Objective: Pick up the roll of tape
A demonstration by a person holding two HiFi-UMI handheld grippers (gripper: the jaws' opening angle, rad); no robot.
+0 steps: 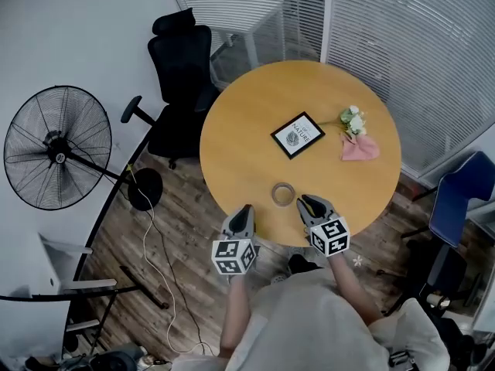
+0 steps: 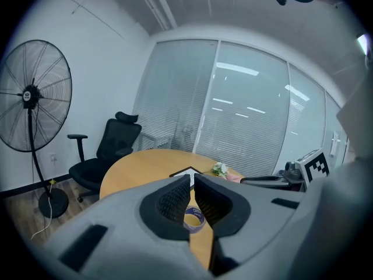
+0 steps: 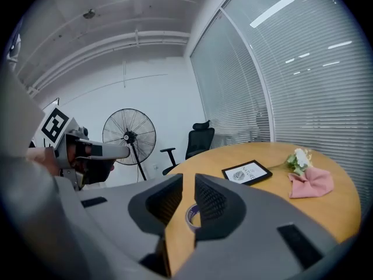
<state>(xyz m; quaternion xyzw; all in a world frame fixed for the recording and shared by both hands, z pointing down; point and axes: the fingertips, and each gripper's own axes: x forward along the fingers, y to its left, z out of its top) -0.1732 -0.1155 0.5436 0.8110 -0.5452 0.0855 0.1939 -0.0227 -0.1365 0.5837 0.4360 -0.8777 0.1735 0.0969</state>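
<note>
The roll of tape (image 1: 283,194) lies flat on the round wooden table (image 1: 247,122), close to its near edge. My left gripper (image 1: 246,207) hovers at the table edge just left of the roll, jaws shut and empty. To the roll's right, my right gripper (image 1: 305,199) stands slightly open with nothing between its fingers. In the left gripper view the tape (image 2: 195,219) shows low in the gap under the closed gripper tips (image 2: 192,178). The right gripper view shows the tape (image 3: 192,217) ahead, behind the narrowly parted gripper tips (image 3: 189,178).
A framed picture (image 1: 298,134) lies mid-table, with flowers on a pink cloth (image 1: 357,139) to its right. A black office chair (image 1: 182,68) and a standing fan (image 1: 58,147) are left of the table, and a blue chair (image 1: 464,195) is to the right. Blinds line the glass walls.
</note>
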